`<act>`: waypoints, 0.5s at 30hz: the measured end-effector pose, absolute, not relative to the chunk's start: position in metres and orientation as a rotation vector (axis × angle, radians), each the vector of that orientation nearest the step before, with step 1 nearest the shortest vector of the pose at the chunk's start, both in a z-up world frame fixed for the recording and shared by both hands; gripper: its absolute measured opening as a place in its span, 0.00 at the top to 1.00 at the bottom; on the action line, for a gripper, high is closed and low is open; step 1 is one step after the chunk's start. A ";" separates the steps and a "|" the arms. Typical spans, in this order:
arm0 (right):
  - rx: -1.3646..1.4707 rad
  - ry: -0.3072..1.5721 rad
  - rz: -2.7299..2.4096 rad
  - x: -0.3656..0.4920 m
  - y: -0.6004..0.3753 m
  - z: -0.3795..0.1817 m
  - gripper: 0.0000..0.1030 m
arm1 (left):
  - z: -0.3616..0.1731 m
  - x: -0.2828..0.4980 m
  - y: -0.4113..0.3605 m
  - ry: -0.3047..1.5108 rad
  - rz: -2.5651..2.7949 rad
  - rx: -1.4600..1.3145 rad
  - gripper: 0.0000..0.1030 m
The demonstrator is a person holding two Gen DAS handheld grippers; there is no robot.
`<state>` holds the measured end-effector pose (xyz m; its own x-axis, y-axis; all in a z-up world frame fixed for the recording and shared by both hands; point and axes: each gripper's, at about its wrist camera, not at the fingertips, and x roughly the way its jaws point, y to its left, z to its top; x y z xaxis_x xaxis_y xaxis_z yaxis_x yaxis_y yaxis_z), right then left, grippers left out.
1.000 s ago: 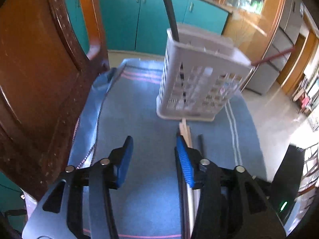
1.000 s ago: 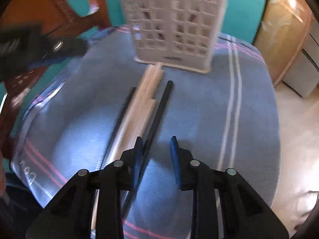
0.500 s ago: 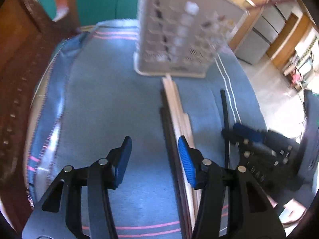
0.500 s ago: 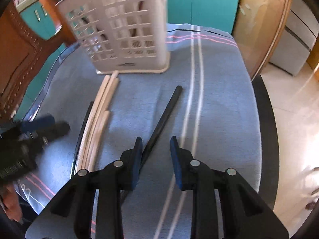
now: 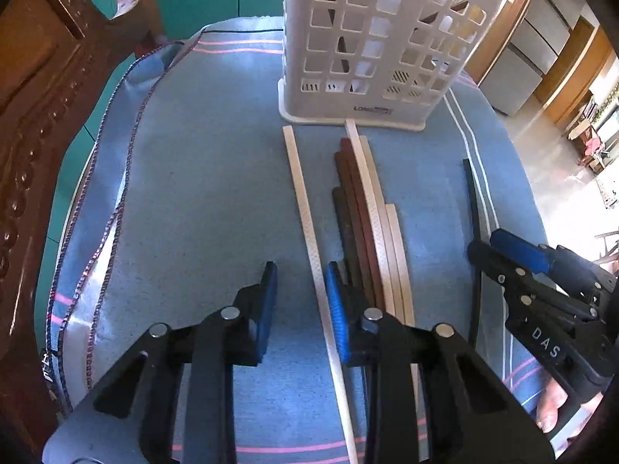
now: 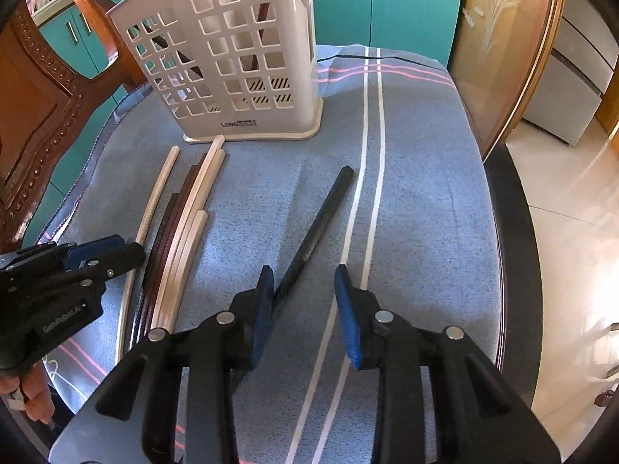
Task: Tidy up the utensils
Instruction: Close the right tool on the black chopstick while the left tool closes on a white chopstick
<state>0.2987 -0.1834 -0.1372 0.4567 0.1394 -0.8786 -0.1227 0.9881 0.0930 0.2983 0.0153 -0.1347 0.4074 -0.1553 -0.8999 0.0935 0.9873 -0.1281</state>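
My left gripper (image 5: pixel 300 301) has dropped low and its jaws have just been closing around the lone pale chopstick (image 5: pixel 305 208), not pinching yet. My right gripper (image 6: pixel 303 309) has slid over the black chopstick (image 6: pixel 317 224), jaws just been opening, empty. The white basket (image 5: pixel 371 38) upright on the counter (image 5: pixel 185 178) holds a few dark sticks.

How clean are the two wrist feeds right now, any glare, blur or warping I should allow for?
Left wrist view: sharp; sunlight blows out the floor at right, beyond the right gripper; fisheye bends the cream chopstick and the cloth edge. Right wrist view: also sharp; glare on the floor at right, the white holder leans from distortion, and the black chopstick reads clearly.
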 end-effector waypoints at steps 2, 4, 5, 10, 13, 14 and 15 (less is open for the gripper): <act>0.021 1.085 0.158 0.298 -0.185 -0.137 0.68 | -0.133 0.296 0.016 1.134 -0.164 -0.060 0.73; 0.017 1.084 0.152 0.298 -0.186 -0.138 0.67 | -0.135 0.297 0.015 1.134 -0.161 -0.048 0.73; 0.016 1.084 0.153 0.298 -0.185 -0.139 0.67 | -0.135 0.297 0.013 1.135 -0.157 -0.035 0.73; -0.001 1.085 0.158 0.298 -0.182 -0.140 0.67 | -0.134 0.291 0.009 1.178 -0.186 -0.010 0.90; 0.013 1.092 0.174 0.298 -0.185 -0.140 0.67 | -0.134 0.284 0.013 1.198 -0.226 -0.029 0.90; 0.026 1.095 0.178 0.299 -0.187 -0.140 0.66 | -0.134 0.282 0.014 1.196 -0.233 -0.041 0.90; 0.035 1.096 0.179 0.301 -0.190 -0.140 0.60 | -0.134 0.281 0.018 1.190 -0.235 -0.059 0.90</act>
<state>0.3012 -0.1895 -0.1399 0.4442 0.1615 -0.8812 -0.1265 0.9851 0.1167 0.2808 0.0183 -0.1339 0.3507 -0.2119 -0.9122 0.1502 0.9742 -0.1685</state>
